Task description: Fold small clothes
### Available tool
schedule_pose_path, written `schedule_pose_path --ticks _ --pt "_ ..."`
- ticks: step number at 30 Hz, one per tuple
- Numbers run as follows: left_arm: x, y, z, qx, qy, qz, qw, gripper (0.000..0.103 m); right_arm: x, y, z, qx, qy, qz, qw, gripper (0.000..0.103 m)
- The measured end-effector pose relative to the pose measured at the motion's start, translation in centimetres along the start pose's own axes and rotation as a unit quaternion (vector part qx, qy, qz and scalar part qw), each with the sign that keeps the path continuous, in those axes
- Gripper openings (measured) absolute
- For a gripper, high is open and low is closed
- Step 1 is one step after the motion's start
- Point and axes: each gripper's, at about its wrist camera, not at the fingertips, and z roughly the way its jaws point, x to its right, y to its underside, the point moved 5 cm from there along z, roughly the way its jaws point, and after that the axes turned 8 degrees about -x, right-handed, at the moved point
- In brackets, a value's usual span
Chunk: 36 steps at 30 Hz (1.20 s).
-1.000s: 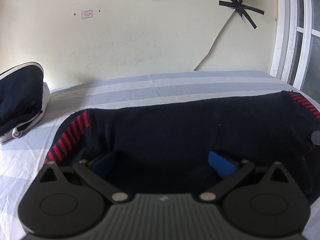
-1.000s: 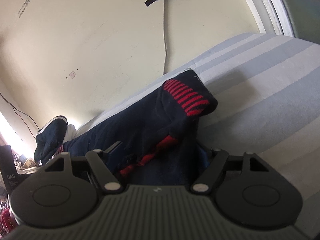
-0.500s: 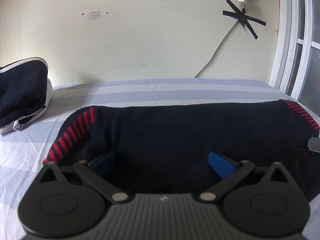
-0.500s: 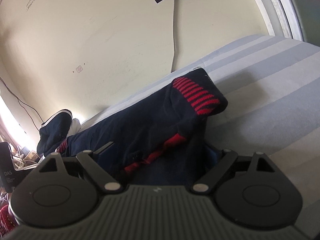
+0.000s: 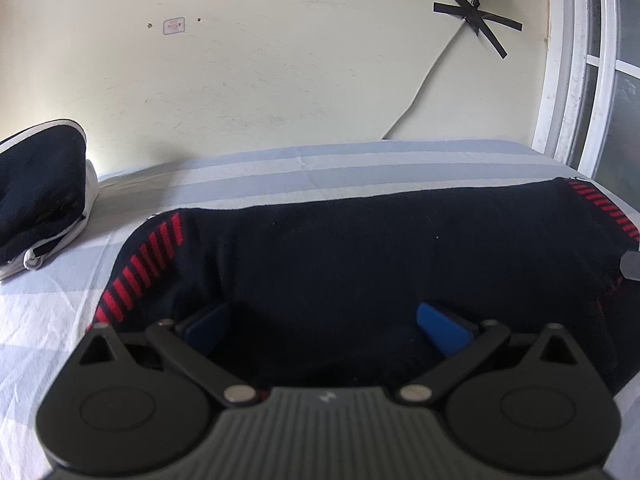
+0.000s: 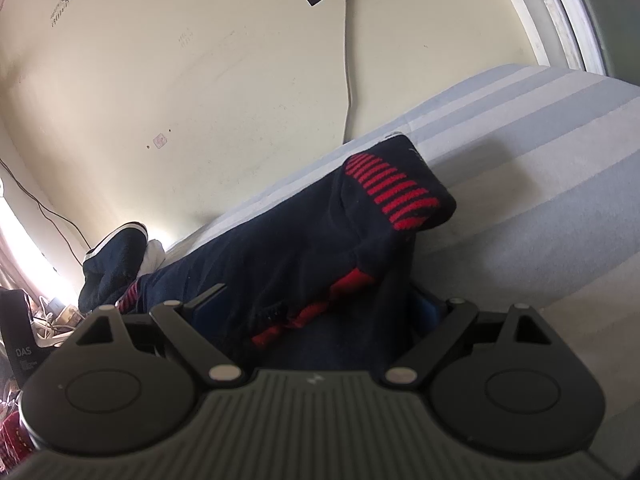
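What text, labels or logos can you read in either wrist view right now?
"DAS": white letters on the black box at the far left of the right wrist view; the smaller lines under it are too blurred to read.
Wall sticker: pink print, too small to read.
Wall markings: faint, illegible.
Left hand-held gripper and right hand-held gripper: a small light logo on each body, no letters readable.
Garment: red stripes only, no text.

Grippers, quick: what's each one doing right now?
Left gripper: open, fingers straddling the navy garment.
Right gripper: open, garment bunched between its fingers.
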Motion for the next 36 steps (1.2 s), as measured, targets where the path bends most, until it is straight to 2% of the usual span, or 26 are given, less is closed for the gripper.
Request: schedule_pose_path --ticks 9,13,16,19,20,23,31,36 --pt "-1.2 0.1 -0.9 0.014 0.031 -0.016 0.9993 0.103 0.7 -0.1 -0.6 0.007 -0.013 0.030 0.999 0.090" --pt "-1.5 0.1 -1.1 0.021 0.031 -0.025 0.9990 0.103 1.2 0.1 -1.0 0.020 0.014 0.048 0.999 0.068" --pt "-1.5 0.1 -1.1 0.021 0.030 -0.024 0.9991 0.103 1.2 0.1 -0.9 0.021 0.028 0.051 0.998 0.063" --pt "-1.4 0.0 -1.0 0.018 0.026 -0.022 0.9992 0.103 1.0 0.2 -0.7 0.019 0.041 0.051 0.998 0.053" --pt "-1.3 0.0 -0.9 0.017 0.026 -0.021 0.9993 0.103 0.9 0.2 -0.6 0.018 0.047 0.049 0.998 0.044" --pt "-1.4 0.0 -0.8 0.015 0.024 -0.021 0.9994 0.103 0.6 0.2 -0.1 0.015 0.065 0.039 0.997 0.026" --pt "-1.6 0.0 -0.9 0.019 0.026 -0.031 0.9990 0.103 0.7 0.1 -0.2 0.025 0.053 0.041 0.997 0.023" --pt "-1.6 0.0 -0.9 0.019 0.026 -0.029 0.9991 0.103 1.6 0.2 -0.7 0.029 0.056 0.072 0.995 0.034"
